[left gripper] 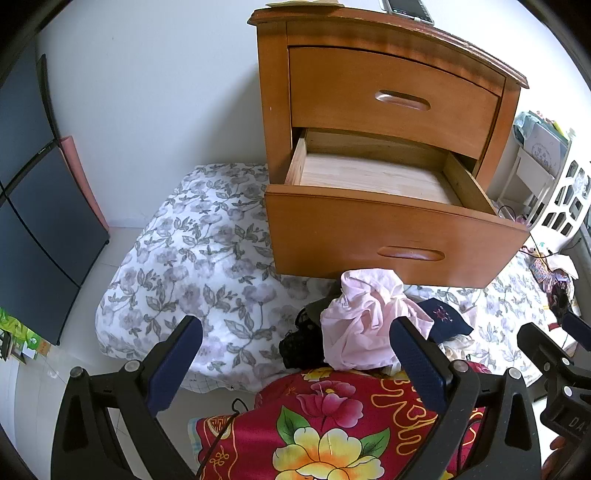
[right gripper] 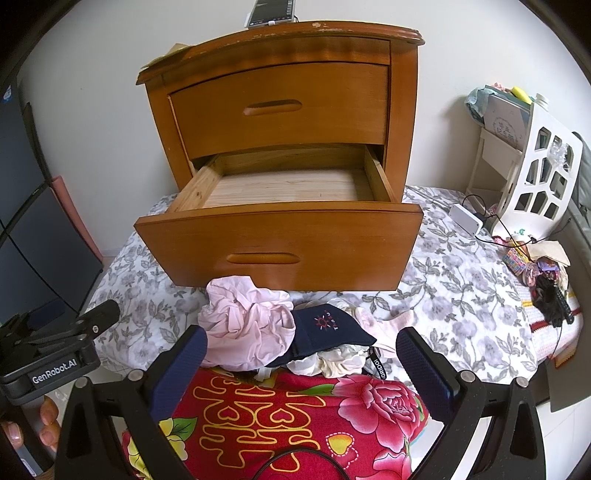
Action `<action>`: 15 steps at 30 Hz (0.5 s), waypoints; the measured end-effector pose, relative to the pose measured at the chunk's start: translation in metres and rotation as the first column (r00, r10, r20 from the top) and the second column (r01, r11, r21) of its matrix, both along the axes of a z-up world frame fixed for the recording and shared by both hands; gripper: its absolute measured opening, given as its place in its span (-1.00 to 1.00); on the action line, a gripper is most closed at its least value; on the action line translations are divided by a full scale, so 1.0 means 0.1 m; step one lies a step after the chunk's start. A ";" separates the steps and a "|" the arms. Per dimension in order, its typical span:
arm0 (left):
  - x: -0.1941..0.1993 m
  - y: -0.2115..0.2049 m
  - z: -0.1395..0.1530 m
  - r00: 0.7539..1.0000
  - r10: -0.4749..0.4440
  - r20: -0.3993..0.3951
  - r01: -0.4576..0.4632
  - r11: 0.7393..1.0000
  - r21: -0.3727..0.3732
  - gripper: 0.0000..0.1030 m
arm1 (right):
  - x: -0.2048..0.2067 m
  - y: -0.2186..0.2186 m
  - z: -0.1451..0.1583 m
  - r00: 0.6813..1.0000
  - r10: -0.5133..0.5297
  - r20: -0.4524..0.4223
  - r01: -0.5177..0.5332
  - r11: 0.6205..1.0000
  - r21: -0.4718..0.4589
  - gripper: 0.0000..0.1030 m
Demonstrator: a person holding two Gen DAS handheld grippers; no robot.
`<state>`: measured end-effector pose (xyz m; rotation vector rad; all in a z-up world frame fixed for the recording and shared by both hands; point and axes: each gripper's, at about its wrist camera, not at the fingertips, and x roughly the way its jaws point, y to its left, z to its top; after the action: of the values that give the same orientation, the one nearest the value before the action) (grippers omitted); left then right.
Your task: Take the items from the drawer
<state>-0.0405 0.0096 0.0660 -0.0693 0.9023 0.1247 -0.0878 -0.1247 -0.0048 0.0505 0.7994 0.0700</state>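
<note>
A wooden nightstand [left gripper: 388,88] [right gripper: 280,107] stands on a floral bedspread. Its lower drawer [left gripper: 376,218] [right gripper: 280,243] is pulled out, and only bare wood shows inside. In front of it lies a pile of clothes: a crumpled pink garment [left gripper: 365,325] [right gripper: 247,328], a navy cap [left gripper: 443,317] [right gripper: 328,328], pale cloth items [right gripper: 340,362] and a black mesh piece [left gripper: 299,343]. My left gripper [left gripper: 299,362] is open, low and just before the pile. My right gripper [right gripper: 303,369] is open too, nothing between its fingers, hovering over the pile's near edge.
A red flowered blanket [left gripper: 332,424] [right gripper: 295,417] lies nearest me. A white rack [right gripper: 532,173], charger [right gripper: 467,219] and small clutter [right gripper: 543,273] sit right on the bedspread [left gripper: 192,258]. Dark panels [left gripper: 33,206] stand left. A phone [right gripper: 271,13] rests on the nightstand top.
</note>
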 end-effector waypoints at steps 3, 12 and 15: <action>0.00 0.00 0.00 1.000 0.001 -0.001 -0.001 1.000 0.000 0.96 | 0.00 0.00 0.00 1.000 0.000 -0.001 0.000 1.000 0.000 1.00; 0.00 0.00 -0.01 1.000 0.001 -0.010 -0.001 1.000 0.000 0.96 | 0.00 0.00 -0.01 1.000 0.001 0.000 -0.001 1.000 -0.001 1.00; 0.00 0.01 -0.02 1.000 0.003 -0.012 -0.003 1.000 -0.001 0.96 | 0.00 0.01 -0.01 1.000 0.001 -0.001 -0.001 1.000 -0.001 1.00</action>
<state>-0.0407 0.0102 0.0645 -0.0709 0.9142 0.1280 -0.0876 -0.1241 -0.0053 0.0496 0.8000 0.0702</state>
